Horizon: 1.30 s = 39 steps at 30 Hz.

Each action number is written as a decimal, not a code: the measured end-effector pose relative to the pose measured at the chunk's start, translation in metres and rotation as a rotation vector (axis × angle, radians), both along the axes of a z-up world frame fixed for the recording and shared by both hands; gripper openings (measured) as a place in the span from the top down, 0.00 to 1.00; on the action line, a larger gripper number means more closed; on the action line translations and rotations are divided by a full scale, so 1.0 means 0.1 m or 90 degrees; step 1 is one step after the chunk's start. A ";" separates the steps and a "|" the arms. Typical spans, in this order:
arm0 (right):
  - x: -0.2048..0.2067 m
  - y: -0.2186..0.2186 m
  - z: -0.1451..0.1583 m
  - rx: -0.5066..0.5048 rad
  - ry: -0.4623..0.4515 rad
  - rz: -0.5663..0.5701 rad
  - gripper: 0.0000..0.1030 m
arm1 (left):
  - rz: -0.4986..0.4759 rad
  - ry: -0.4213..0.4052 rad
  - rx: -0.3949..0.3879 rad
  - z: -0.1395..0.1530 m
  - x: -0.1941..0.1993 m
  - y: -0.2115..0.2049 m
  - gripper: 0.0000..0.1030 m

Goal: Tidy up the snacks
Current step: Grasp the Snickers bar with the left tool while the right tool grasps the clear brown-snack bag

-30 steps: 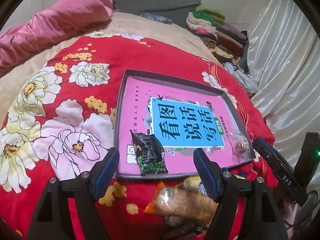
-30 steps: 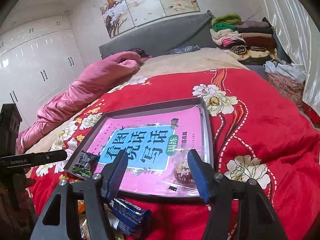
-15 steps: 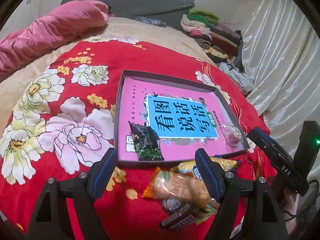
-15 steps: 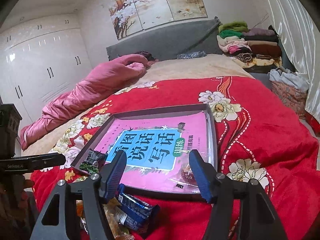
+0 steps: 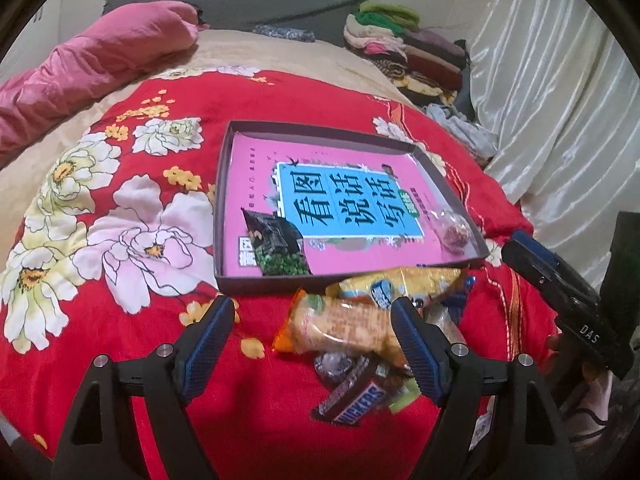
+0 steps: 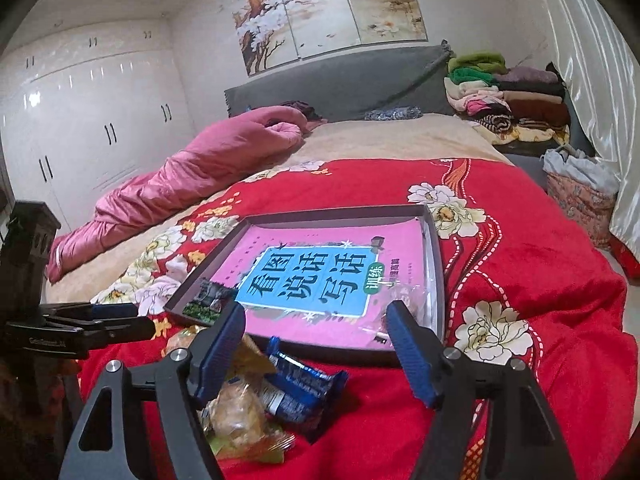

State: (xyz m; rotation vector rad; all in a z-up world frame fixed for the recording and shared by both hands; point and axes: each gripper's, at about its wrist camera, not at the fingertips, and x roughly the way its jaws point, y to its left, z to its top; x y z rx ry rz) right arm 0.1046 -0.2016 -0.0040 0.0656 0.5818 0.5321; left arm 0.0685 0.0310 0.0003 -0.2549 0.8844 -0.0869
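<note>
From my left wrist camera, the left gripper (image 5: pixel 312 338) hangs with its jaws apart and nothing between the pads. The snack pile (image 5: pixel 376 320) lies on the red blanket (image 5: pixel 120 220) just near of the tray (image 5: pixel 224 216), with an orange packet (image 5: pixel 340 326) on top and a Snickers bar (image 5: pixel 352 400) nearest me. Inside the tray, a dark green packet (image 5: pixel 278 246) sits at the near-left corner and a clear-wrapped sweet (image 5: pixel 454 232) at the near-right.

From my right wrist camera, the right gripper (image 6: pixel 316 354) is opening, empty, over a blue packet (image 6: pixel 300 392) near of the tray's edge. The left tool is close by at the left.

My worry: both tools work the same heap, so they could collide. The slick wrappers overlap, so I might lift two or drag one off the bed's near edge.
</note>
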 end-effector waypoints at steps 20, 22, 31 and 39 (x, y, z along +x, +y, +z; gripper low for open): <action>-0.31 0.19 -0.07 -0.050 0.018 0.026 0.29 | -0.056 0.032 0.014 -0.13 -0.19 -0.14 0.20; -0.32 0.19 -0.08 -0.051 0.024 0.027 0.29 | -0.064 0.034 0.016 -0.14 -0.20 -0.17 0.20; -0.35 0.29 -0.16 -0.077 0.045 0.057 0.29 | -0.095 0.066 0.025 -0.27 -0.23 -0.26 0.20; -0.36 0.43 -0.28 -0.114 0.068 0.089 0.29 | -0.102 0.081 0.009 -0.37 -0.23 -0.27 0.20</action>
